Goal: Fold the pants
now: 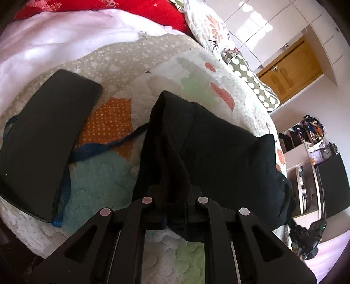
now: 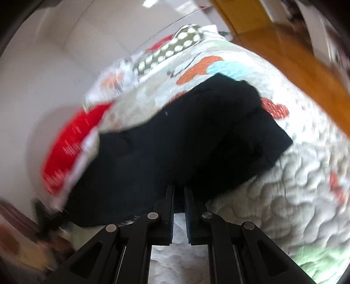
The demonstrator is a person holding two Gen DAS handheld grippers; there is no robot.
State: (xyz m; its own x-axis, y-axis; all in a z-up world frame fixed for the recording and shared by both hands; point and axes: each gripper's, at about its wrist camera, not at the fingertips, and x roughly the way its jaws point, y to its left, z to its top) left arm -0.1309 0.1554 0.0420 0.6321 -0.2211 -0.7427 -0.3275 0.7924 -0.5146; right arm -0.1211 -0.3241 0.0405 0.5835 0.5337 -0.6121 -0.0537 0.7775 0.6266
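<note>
The black pants (image 1: 218,148) lie bunched on a patterned quilt (image 1: 122,65) on a bed. In the left wrist view a ridge of black cloth rises straight into my left gripper (image 1: 175,196), which is shut on it. In the blurred right wrist view the pants (image 2: 175,135) spread across the quilt (image 2: 284,196), one squared end pointing to the right. My right gripper (image 2: 179,192) sits at the pants' near edge, its fingers drawn almost together with the tips pinching the black fabric.
A black phone (image 1: 43,135) lies on the quilt at the left, with a blue strap (image 1: 98,148) trailing from it toward the pants. Red pillows (image 1: 153,11) and white bedding are at the far side. Past the bed's edge is a wooden floor (image 2: 295,54).
</note>
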